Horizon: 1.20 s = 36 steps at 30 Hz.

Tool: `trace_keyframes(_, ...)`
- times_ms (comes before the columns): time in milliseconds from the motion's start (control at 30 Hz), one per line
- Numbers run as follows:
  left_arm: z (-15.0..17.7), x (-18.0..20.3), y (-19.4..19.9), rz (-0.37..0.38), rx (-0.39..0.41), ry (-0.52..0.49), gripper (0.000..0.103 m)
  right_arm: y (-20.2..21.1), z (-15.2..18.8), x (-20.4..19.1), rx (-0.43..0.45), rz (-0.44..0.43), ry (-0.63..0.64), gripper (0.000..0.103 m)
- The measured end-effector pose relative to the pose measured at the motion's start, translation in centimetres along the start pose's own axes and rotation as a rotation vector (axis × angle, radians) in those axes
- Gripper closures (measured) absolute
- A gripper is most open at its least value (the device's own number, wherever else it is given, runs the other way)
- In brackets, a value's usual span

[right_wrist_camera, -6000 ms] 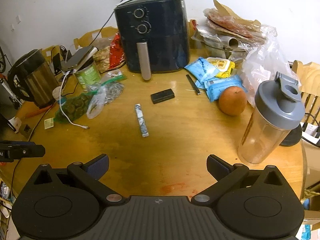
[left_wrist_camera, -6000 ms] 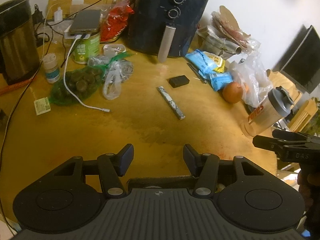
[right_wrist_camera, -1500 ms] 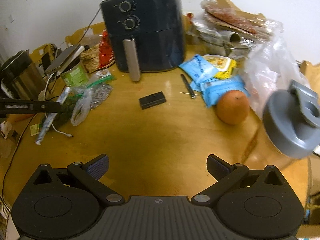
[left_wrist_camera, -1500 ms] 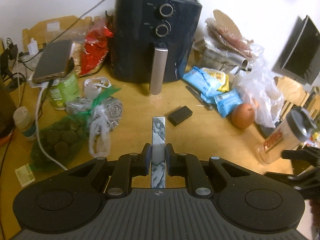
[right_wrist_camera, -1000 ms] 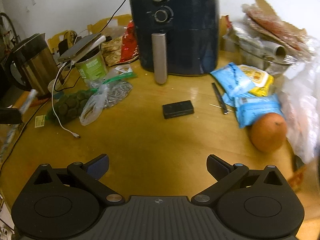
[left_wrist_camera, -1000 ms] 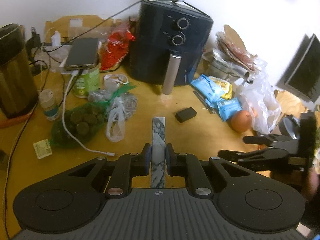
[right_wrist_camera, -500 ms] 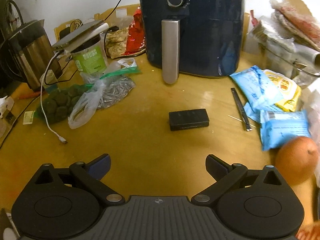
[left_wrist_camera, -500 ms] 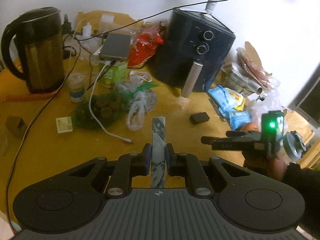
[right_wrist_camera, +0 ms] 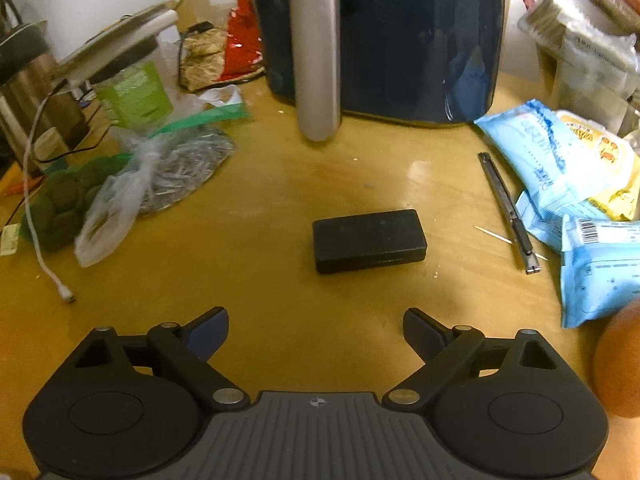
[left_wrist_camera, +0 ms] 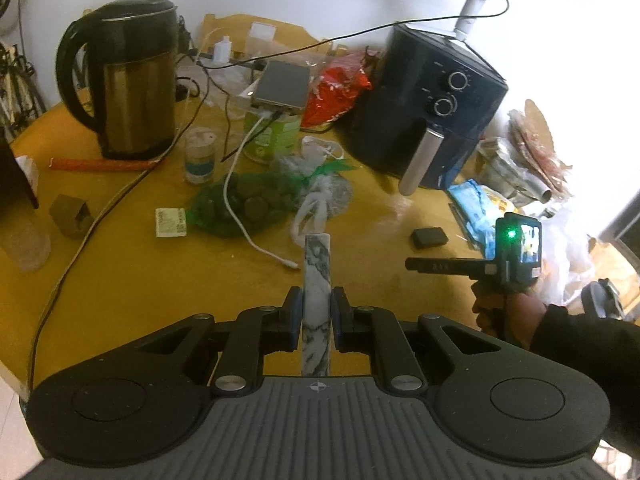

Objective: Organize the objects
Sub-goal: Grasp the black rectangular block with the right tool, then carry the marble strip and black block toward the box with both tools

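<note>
Left wrist view: left gripper (left_wrist_camera: pixel 316 312) clamped on the marbled stick (left_wrist_camera: pixel 317 280), stick pointing to 12 o'clock over the yellow table (left_wrist_camera: pixel 120 280). Kettle (left_wrist_camera: pixel 124 80) at 10 o'clock, air fryer (left_wrist_camera: pixel 428 108) at 1 o'clock, green net bag (left_wrist_camera: pixel 240 204) just past the stick tip. Right gripper (left_wrist_camera: pixel 416 265) at 3 o'clock, held in a hand (left_wrist_camera: pixel 504 308), above the table near the black box (left_wrist_camera: pixel 430 237); its jaws can't be read from here.

Right wrist view: right gripper (right_wrist_camera: pixel 316 330) jaws wide apart and closing, nothing between them. Black box (right_wrist_camera: pixel 368 240) flat on the table at 12 o'clock, just ahead of the fingertips, not touched. Air fryer (right_wrist_camera: pixel 400 40) behind it, blue packets (right_wrist_camera: pixel 560 168) at 2 o'clock, orange (right_wrist_camera: pixel 620 364) at 3 o'clock.
</note>
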<state>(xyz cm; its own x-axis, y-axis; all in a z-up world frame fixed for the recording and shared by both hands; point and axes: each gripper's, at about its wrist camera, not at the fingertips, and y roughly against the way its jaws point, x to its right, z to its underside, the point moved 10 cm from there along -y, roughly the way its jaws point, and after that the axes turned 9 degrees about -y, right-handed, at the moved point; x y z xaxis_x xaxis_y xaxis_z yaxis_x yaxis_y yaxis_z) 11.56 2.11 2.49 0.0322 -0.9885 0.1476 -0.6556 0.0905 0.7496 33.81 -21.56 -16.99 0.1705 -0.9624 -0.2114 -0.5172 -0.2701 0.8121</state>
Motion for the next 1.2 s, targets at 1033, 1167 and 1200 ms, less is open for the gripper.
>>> trace_keyframes(1033, 1.1, -1.7, 0.4, -0.045, -0.026, 0.086, 0.088, -2.5, -4.2, -0.6, 0.131, 0.120, 0.053, 0.069)
trace_keyframes(1167, 0.9, -1.5, 0.3, -0.032, -0.021, 0.075, 0.087, -2.1, -3.8, -0.5, 0.102, 0.121, 0.051, 0.069)
trace_keyframes(1200, 0.8, -1.4, 0.3, -0.029, -0.021, 0.071, 0.087, -1.9, -3.6, -0.4, 0.096, 0.121, 0.049, 0.069)
